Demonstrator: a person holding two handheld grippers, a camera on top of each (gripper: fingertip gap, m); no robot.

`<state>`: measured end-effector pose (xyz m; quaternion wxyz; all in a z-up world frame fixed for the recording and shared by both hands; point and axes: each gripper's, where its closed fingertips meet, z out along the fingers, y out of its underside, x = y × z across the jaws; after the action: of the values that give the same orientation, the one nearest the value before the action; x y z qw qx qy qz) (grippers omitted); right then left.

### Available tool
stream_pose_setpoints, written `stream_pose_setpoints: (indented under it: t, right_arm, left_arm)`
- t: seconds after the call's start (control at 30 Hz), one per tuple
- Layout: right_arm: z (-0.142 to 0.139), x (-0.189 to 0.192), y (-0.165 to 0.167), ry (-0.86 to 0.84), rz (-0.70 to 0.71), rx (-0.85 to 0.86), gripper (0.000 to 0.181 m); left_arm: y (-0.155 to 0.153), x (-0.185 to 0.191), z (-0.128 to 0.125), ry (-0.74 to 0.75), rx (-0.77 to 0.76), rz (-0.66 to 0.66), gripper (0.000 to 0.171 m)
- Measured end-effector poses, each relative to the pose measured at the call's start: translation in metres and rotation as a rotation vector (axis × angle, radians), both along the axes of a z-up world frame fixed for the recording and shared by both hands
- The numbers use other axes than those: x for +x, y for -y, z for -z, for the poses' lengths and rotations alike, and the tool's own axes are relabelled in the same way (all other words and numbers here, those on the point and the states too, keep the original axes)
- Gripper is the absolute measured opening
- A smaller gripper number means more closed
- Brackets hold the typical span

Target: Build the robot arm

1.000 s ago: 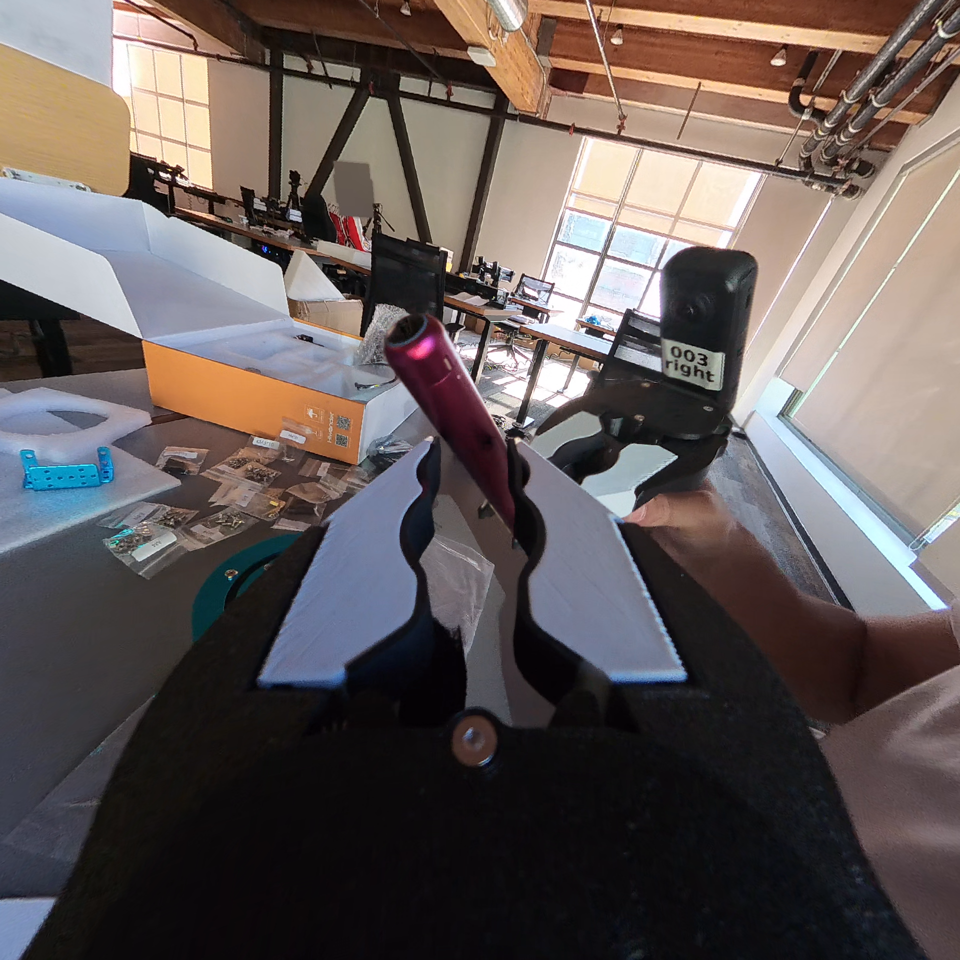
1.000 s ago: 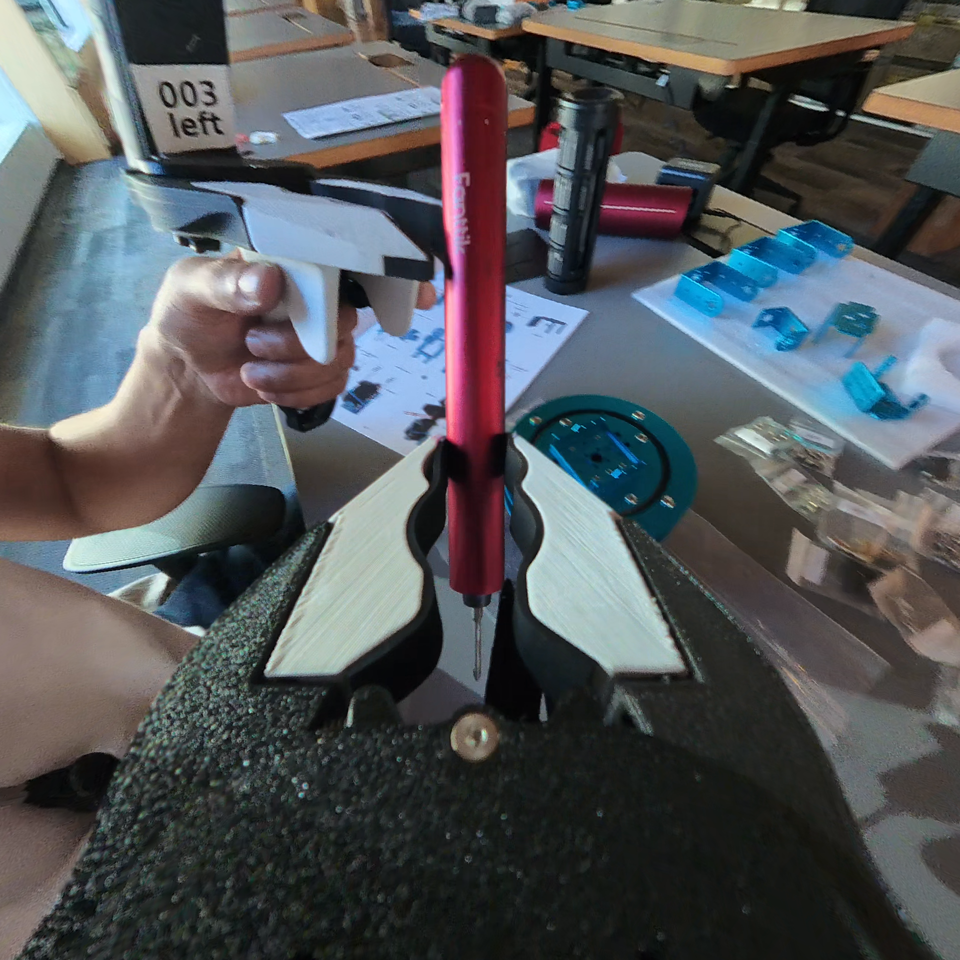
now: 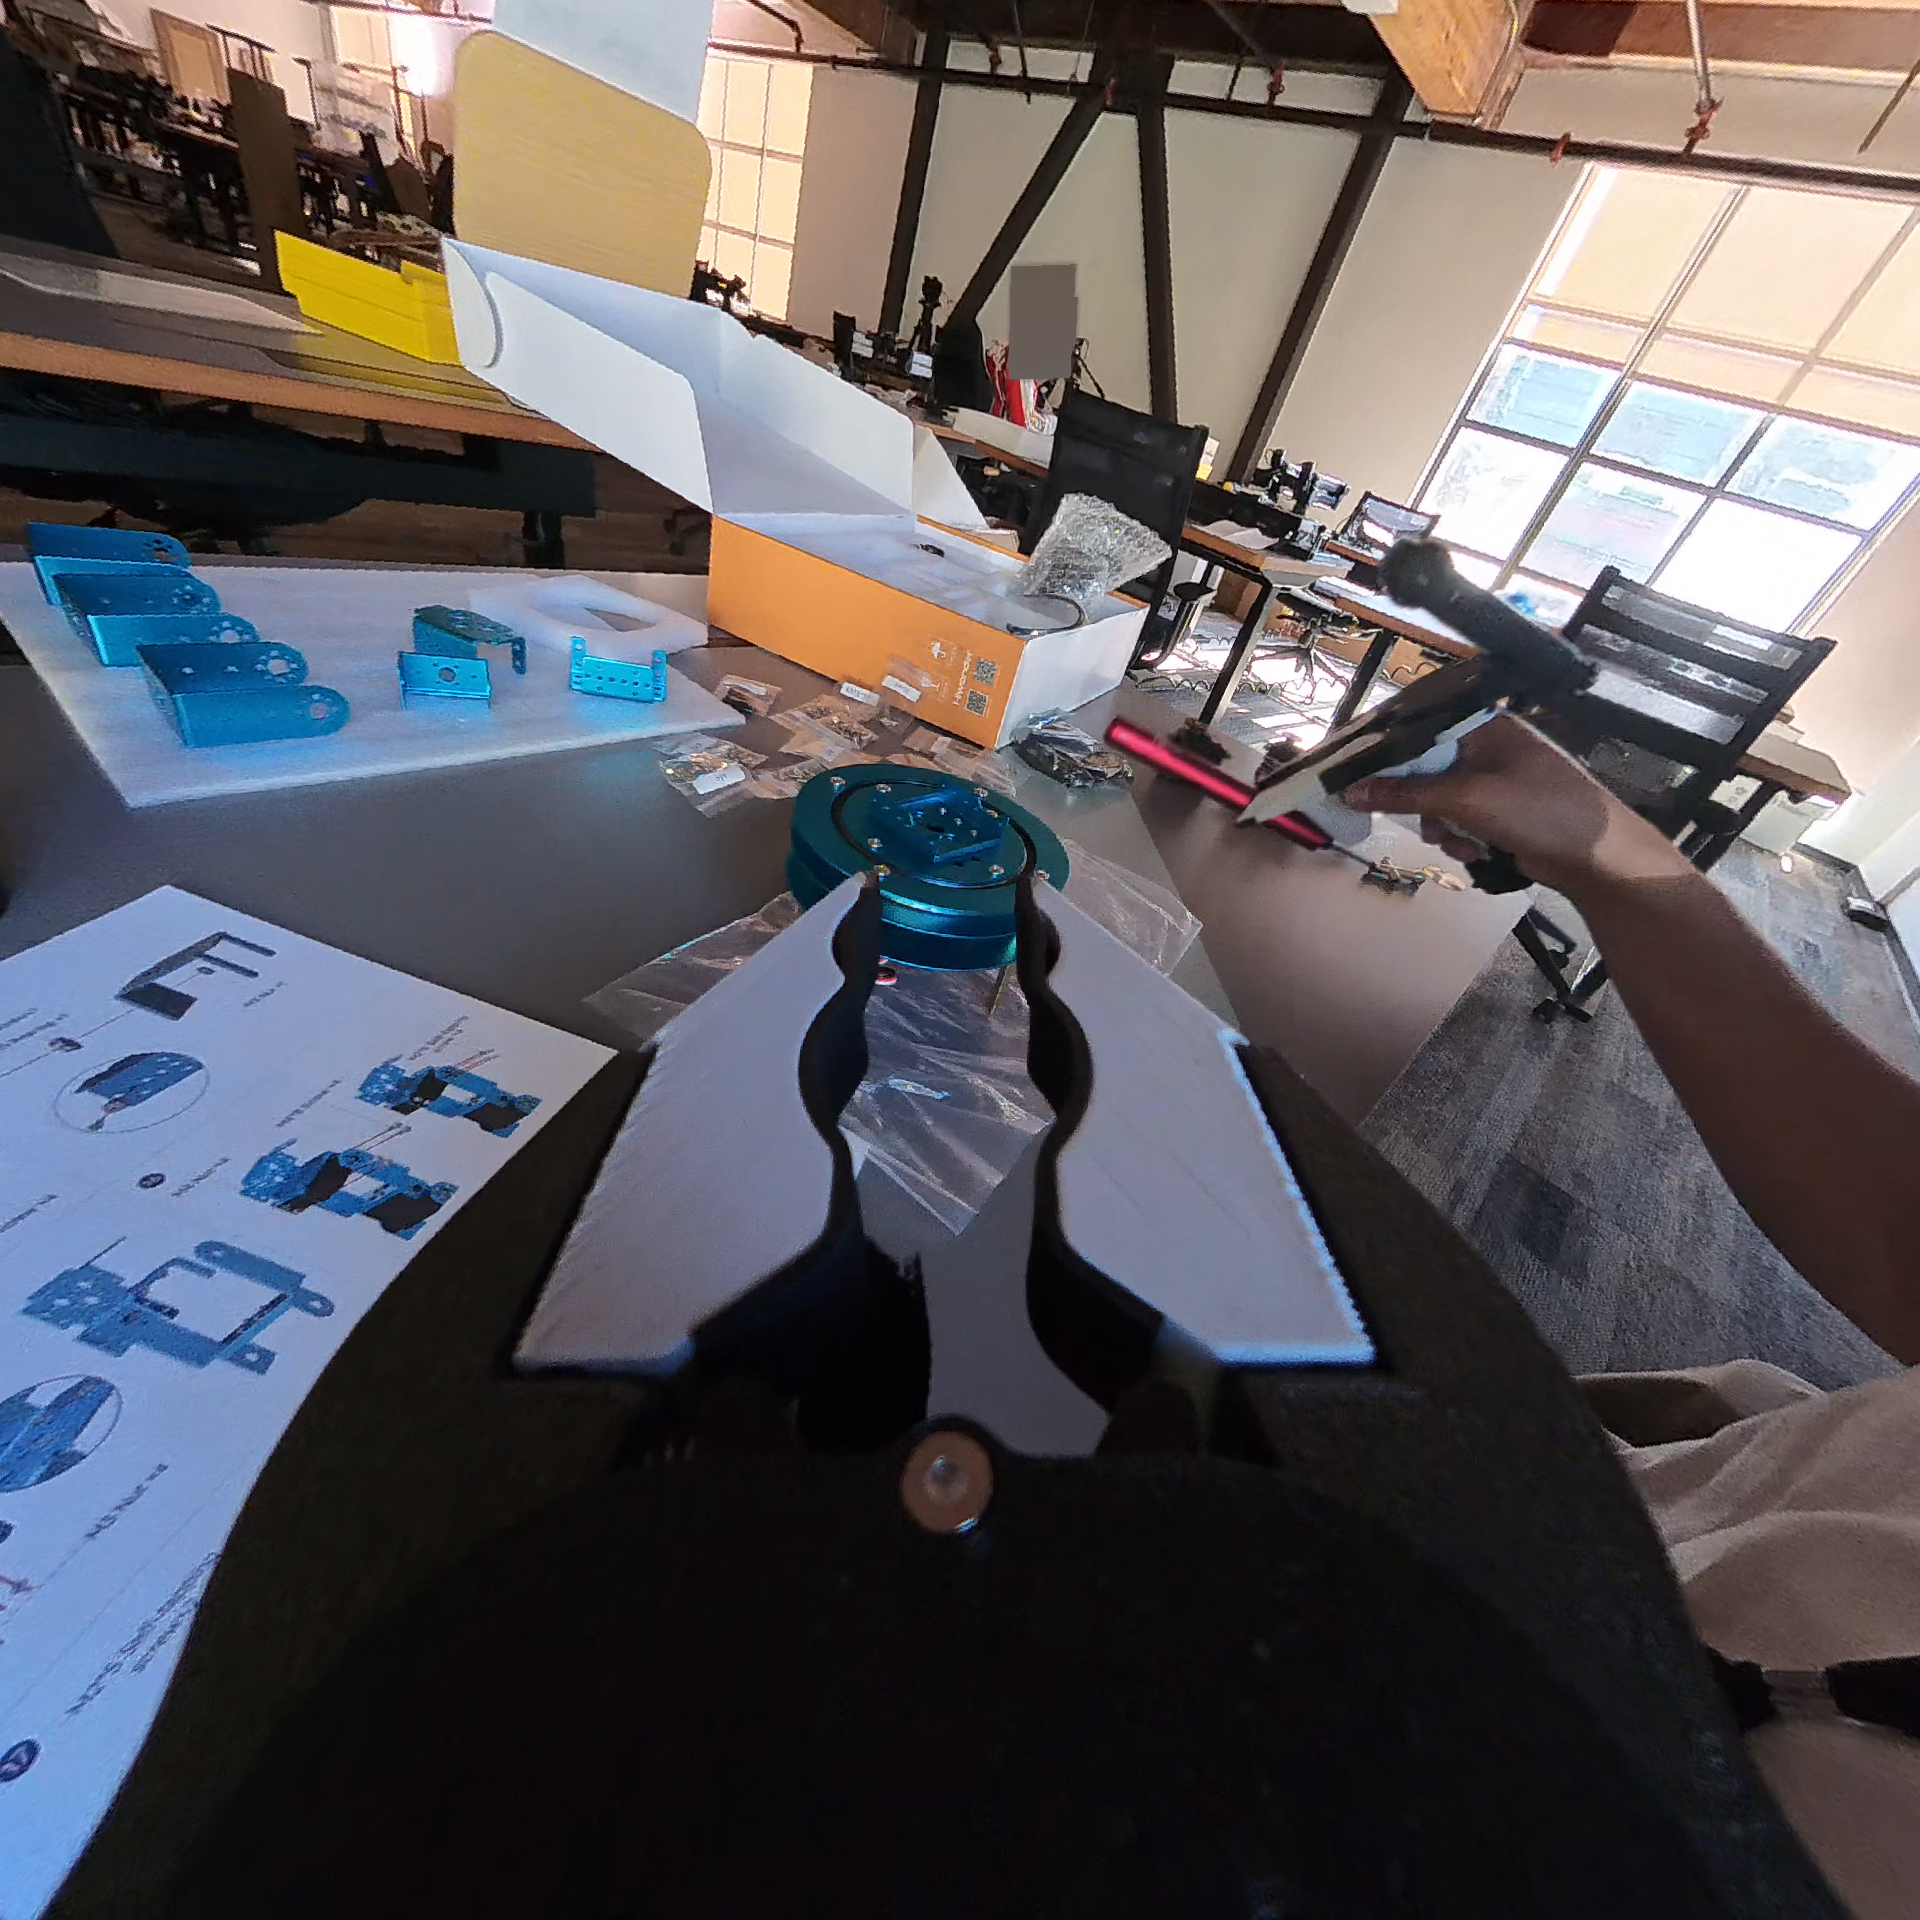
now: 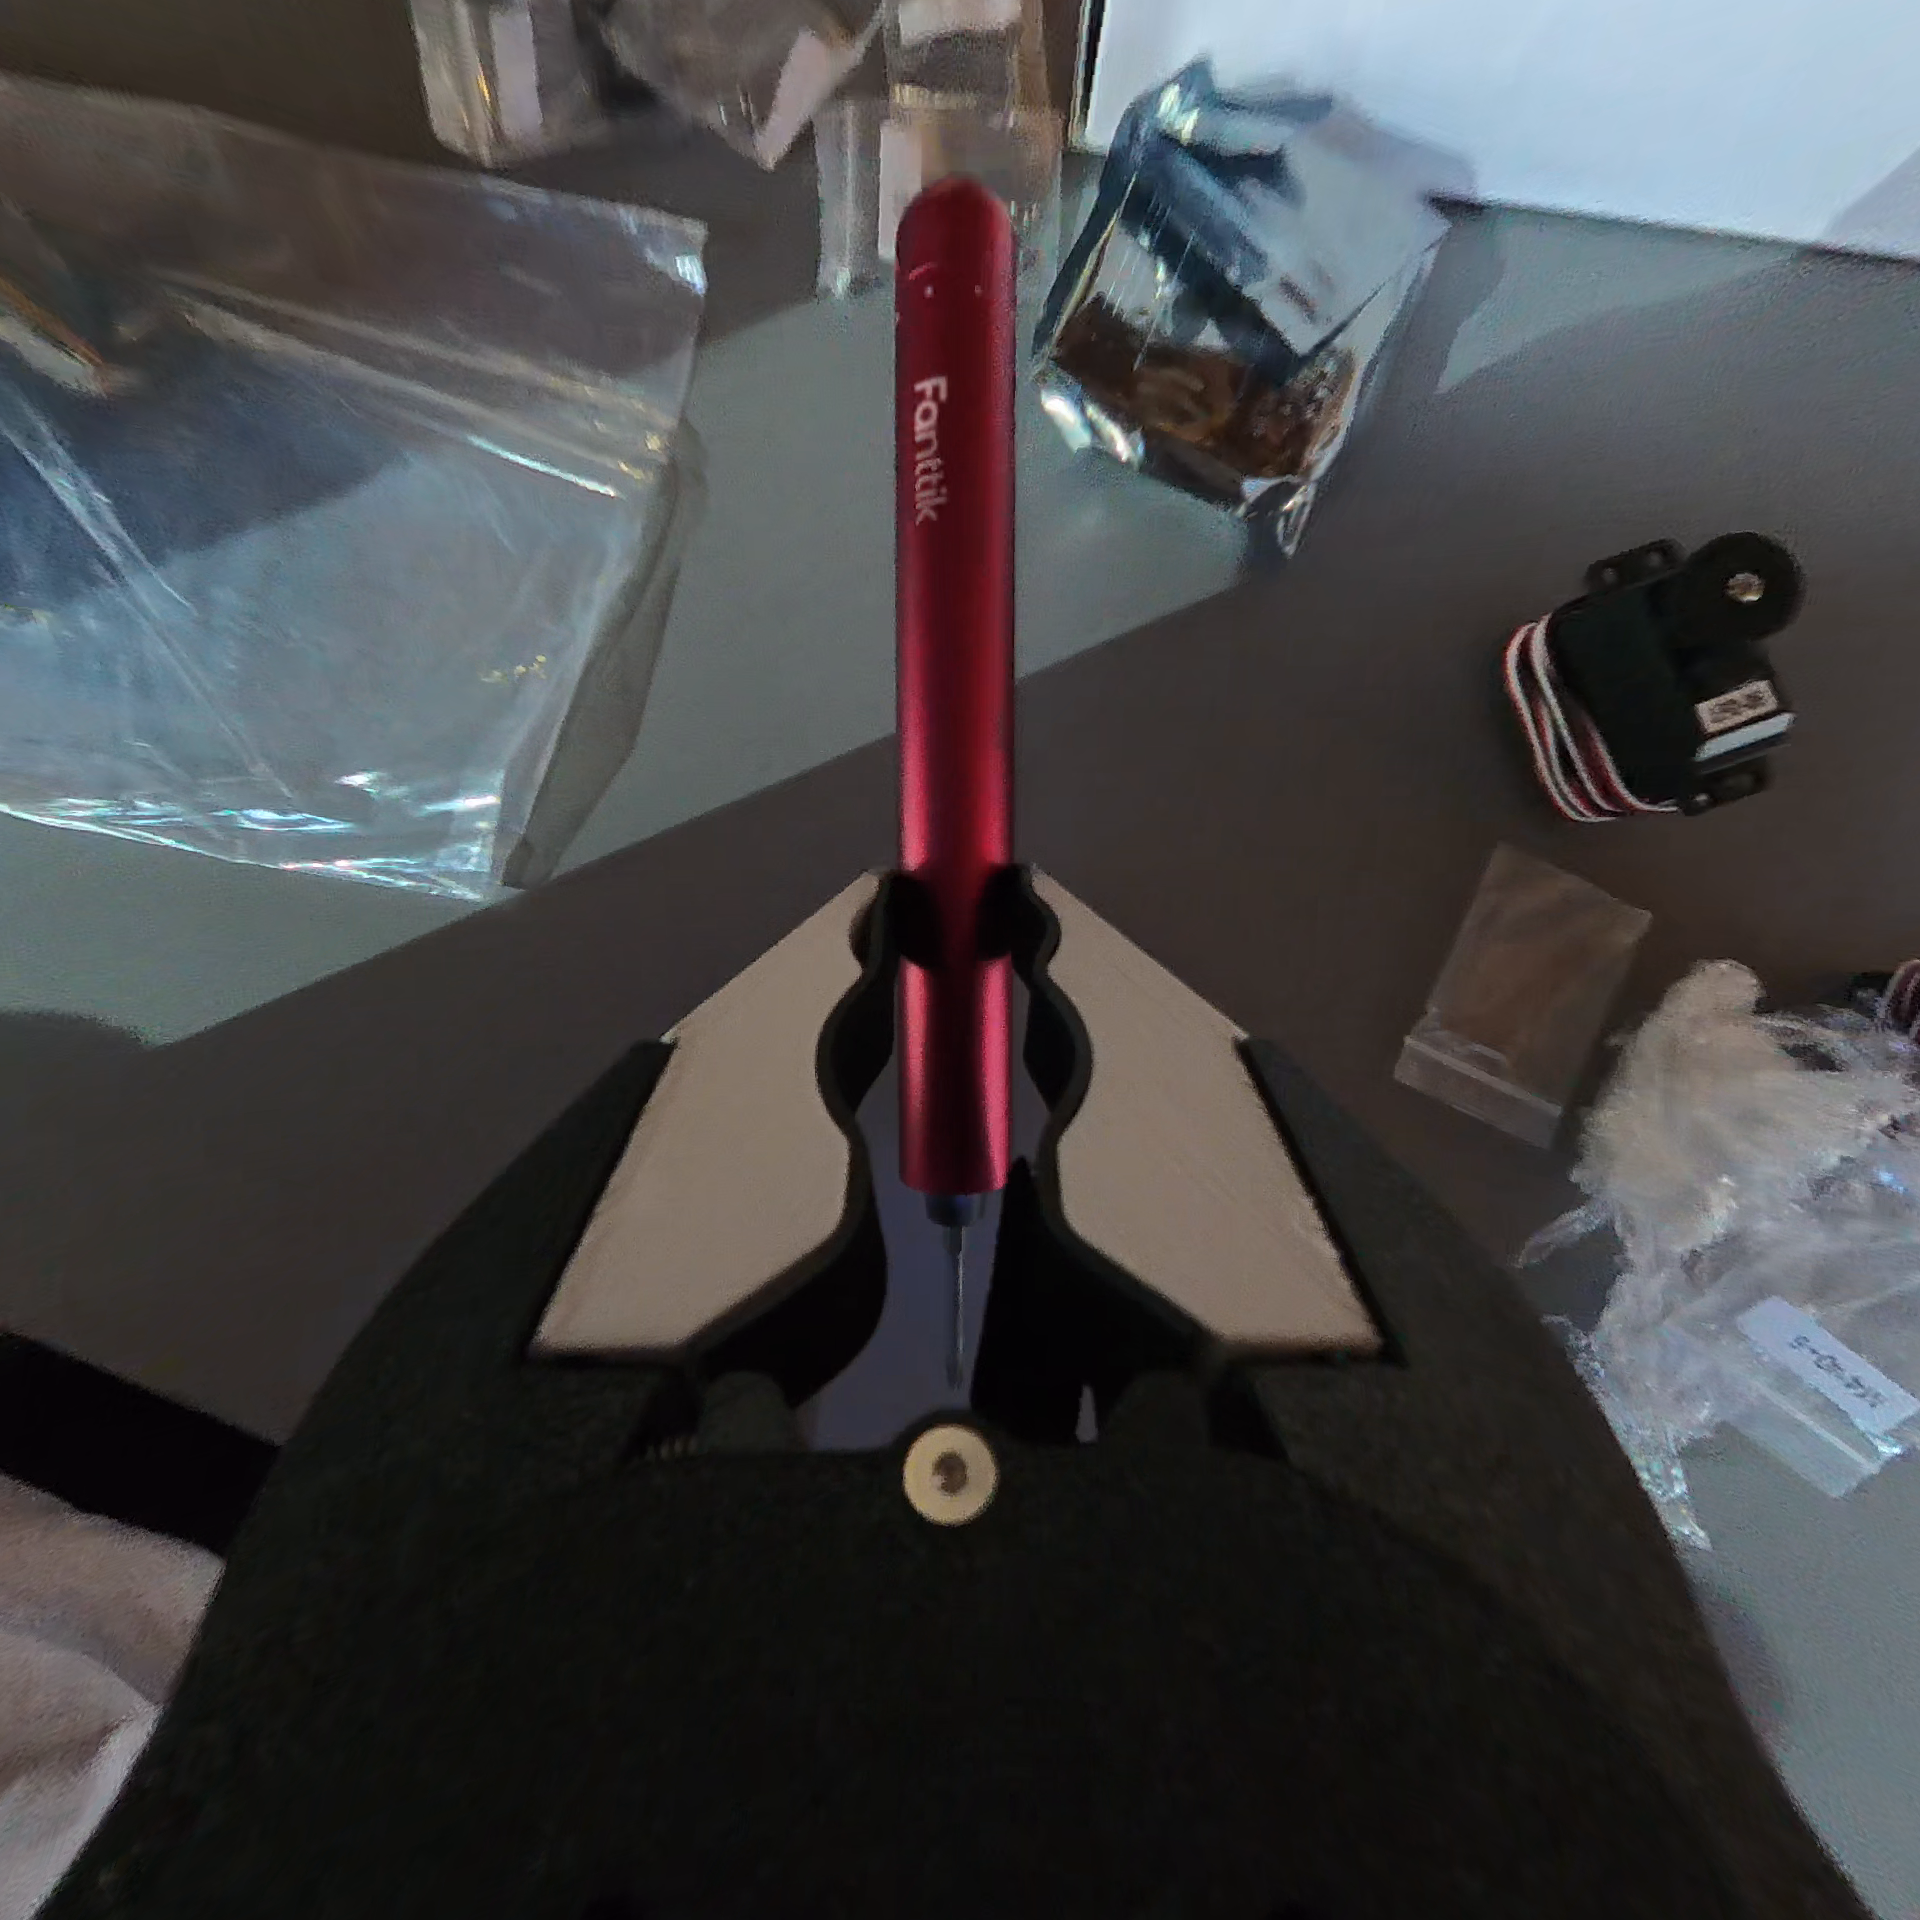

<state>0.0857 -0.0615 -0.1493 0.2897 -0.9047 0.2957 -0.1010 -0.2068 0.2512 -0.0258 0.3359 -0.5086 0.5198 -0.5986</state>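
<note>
Nearest, left gripper [image 3: 940, 904]: jaws narrowly parted, gripping nothing, tips just short of the teal disc [image 3: 925, 868] and over a clear bag [image 3: 935, 1081] spread under and in front of that disc. Left of the disc, a printed sheet [image 3: 208, 1195] laid flat, face up, readable from the seat. Beyond the disc, small packets [image 3: 790, 727] scattered loose; farther and left of it, blue brackets [image 3: 218, 665] set out in a row on a white foam sheet [image 3: 343, 748], apart for easy picking. Behind the disc, an orange box [image 3: 883, 634], lid thrown back.

Right of the disc, right gripper [image 4: 954, 909]: jaws clamped on the red screwdriver [image 4: 954, 582] near its bit end, bit pointing back toward the camera, low above the table. Past it, a black servo [image 4: 1652, 707] and more bags.
</note>
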Motion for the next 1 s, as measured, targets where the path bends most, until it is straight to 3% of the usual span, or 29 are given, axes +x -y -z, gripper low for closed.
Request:
stream_pose_setpoints:
  t: [0.1,0.33,0.57,0.8,0.9,1.0]
  right_arm:
    - [0.016,0.003,-0.008,-0.004,-0.018,-0.085,0.019]
    - [0.023,0.015,-0.025,-0.073,-0.120,-0.102,0.019]
    - [0.036,0.018,-0.023,-0.111,-0.150,-0.169,0.020]
    - [0.035,0.019,-0.024,-0.075,-0.150,-0.101,0.019]
    - [0.030,0.021,-0.022,-0.040,-0.138,-0.079,0.036]
    - [0.006,0.015,-0.036,0.034,-0.146,0.026,0.044]
  left_arm:
    - [-0.003,-0.004,0.002,0.006,-0.004,0.000,0.025]
    - [-0.007,-0.013,0.016,-0.014,0.009,-0.004,0.025]
    - [-0.016,-0.023,0.016,-0.003,-0.009,-0.026,0.024]
    - [-0.019,-0.024,0.019,-0.006,0.001,-0.056,0.025]
    - [-0.019,-0.022,0.022,-0.013,-0.008,-0.065,0.025]
    - [-0.017,-0.014,0.028,-0.040,-0.006,-0.061,0.025]
